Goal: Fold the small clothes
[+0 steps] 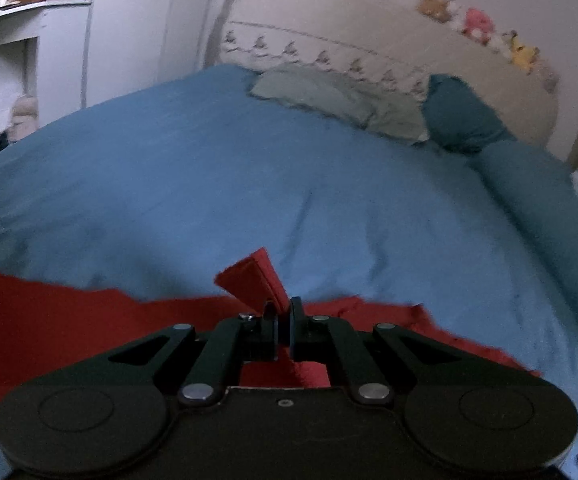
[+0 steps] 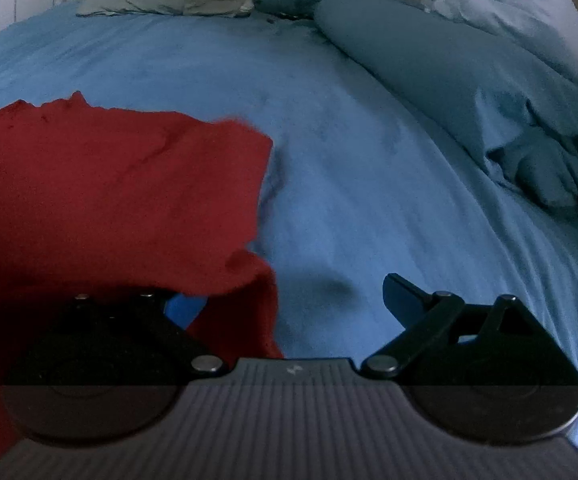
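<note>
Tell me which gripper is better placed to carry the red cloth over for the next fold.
Left. The left gripper already pinches an edge of the red cloth, jaws closed. The right gripper is open and grips nothing.

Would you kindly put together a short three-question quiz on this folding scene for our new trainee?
1. True or false: the left claw is shut on the red cloth.
2. The right claw is: A) shut on the cloth, B) open, C) out of view.
3. Fill in: the cloth lies on a ____ bedcover.

Key: 1 true; a red corner sticks up between its fingers. 2 B; its right finger stands well out, and the cloth drapes over its left side. 3 blue.
</note>
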